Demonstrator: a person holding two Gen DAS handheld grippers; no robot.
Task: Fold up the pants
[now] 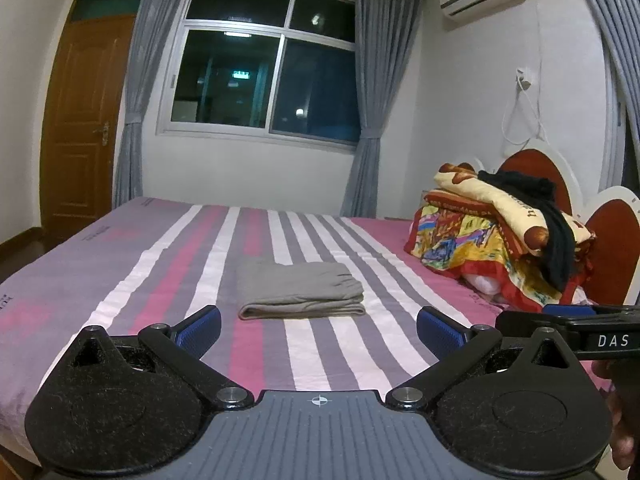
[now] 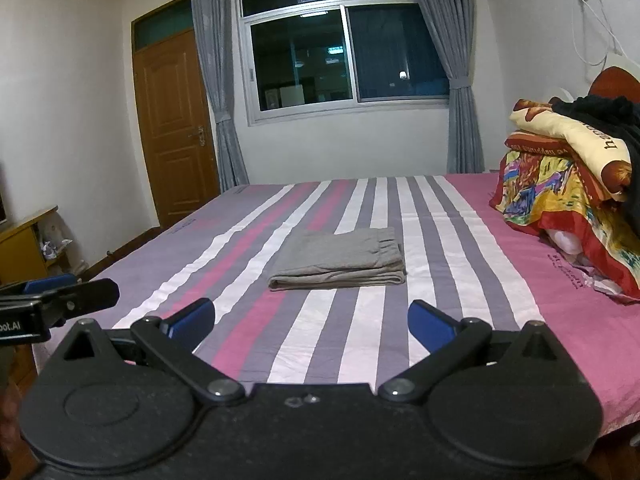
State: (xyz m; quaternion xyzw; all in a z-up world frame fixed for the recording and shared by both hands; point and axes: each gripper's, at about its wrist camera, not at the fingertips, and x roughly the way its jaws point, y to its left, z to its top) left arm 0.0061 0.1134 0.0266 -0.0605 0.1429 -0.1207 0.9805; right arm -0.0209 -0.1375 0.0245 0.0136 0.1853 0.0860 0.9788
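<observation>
Grey pants (image 1: pixel 300 290) lie folded into a flat rectangle on the striped bed (image 1: pixel 120 264). They also show in the right wrist view (image 2: pixel 338 260), in the middle of the bed (image 2: pixel 460 240). My left gripper (image 1: pixel 319 330) is open and empty, held above the bed's near edge, short of the pants. My right gripper (image 2: pixel 311 326) is open and empty too, at the same near side. Each gripper shows at the edge of the other's view: the right gripper (image 1: pixel 568 320) and the left gripper (image 2: pixel 60 296).
A pile of colourful quilts (image 1: pixel 496 236) with a black garment (image 1: pixel 556 236) on top sits at the bed's right end by the red headboard (image 1: pixel 532 168). A window with grey curtains (image 1: pixel 264 72) and a wooden door (image 1: pixel 80 120) are behind. A low cabinet (image 2: pixel 24 248) stands left.
</observation>
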